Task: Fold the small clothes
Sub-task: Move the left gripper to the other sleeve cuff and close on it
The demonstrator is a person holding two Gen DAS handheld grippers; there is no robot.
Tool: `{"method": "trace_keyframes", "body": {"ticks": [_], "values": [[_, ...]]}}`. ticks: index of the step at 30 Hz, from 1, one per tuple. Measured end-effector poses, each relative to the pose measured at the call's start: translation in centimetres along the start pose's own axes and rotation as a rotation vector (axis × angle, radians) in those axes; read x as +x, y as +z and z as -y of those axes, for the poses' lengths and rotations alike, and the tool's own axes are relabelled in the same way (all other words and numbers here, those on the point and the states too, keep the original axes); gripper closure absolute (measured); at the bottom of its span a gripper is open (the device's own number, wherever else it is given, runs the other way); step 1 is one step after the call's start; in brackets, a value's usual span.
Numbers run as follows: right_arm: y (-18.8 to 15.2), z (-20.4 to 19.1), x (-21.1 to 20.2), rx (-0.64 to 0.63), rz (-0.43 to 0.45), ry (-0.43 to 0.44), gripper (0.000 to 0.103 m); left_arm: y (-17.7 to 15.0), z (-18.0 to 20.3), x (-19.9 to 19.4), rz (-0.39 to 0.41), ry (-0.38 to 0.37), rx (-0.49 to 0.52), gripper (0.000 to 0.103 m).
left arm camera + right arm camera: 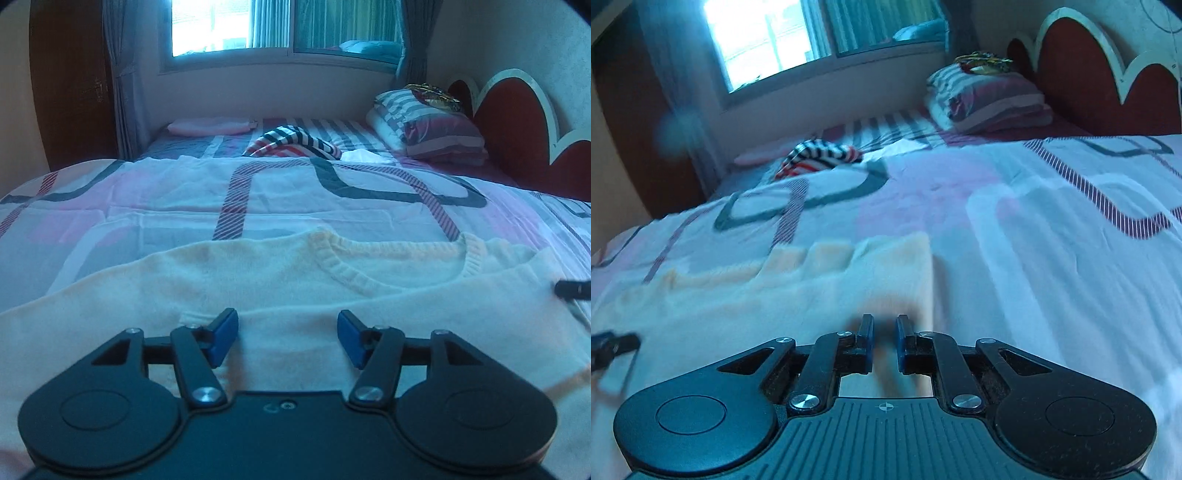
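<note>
A cream knit sweater [295, 280] lies flat on the patterned bedspread [258, 192], its ribbed neckline toward the far right. My left gripper [288, 339] hovers over the sweater's body, open, with nothing between its blue pads. In the right wrist view the sweater [775, 295] looks blurred, and a fold of its fabric runs up from my right gripper [884, 345], whose pads stand nearly together, shut on that fabric. The right gripper's tip [572, 290] pokes in at the sweater's right edge. The left gripper [613, 347] shows at the left border.
A striped garment [291, 142] lies crumpled farther up the bed, with a folded pink item [210, 125] behind it. Stacked striped pillows [432, 125] rest against the red headboard [517, 122]. A window and curtains stand beyond the bed; a brown wardrobe [70, 81] is at left.
</note>
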State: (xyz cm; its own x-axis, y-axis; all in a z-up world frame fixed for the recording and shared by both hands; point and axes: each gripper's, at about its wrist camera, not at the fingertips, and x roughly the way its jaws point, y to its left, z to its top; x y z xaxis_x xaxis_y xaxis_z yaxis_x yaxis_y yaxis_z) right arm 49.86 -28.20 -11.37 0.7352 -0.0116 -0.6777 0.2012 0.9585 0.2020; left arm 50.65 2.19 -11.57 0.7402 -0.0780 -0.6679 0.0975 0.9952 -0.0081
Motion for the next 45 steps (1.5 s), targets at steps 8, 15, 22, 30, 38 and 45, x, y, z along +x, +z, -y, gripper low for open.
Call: {"method": "trace_keyframes", "body": {"ticks": [8,15,22,30,38,45], "values": [[2.6,0.9,2.9,-0.061,-0.039,-0.024,0.093,0.6,-1.1,0.9,-0.008,0.013,-0.007,0.041],[0.2,-2.6,0.4,-0.139,-0.036,0.126,0.093,0.5,1.8,-0.8,0.008,-0.037,0.003,0.043],[-0.8,0.7,-0.2,-0.105,-0.034,-0.003,0.093,-0.9,-0.4,-0.7,-0.012,0.031,0.017,0.04],[-2.6,-0.9,-5.2,-0.125,0.008,0.069,0.093,-1.1,2.1,-3.1,0.014,-0.008,0.012,0.042],[-3.9,-1.3,-6.3,-0.079,0.005,0.033,0.093,-1.9,1.3,-3.6,-0.014,0.039,0.01,0.037],[-3.9,-1.3,-7.1,-0.001,0.014,0.046,0.046,-5.0,-11.6,-9.1,0.003,0.268,-0.209,0.038]]}}
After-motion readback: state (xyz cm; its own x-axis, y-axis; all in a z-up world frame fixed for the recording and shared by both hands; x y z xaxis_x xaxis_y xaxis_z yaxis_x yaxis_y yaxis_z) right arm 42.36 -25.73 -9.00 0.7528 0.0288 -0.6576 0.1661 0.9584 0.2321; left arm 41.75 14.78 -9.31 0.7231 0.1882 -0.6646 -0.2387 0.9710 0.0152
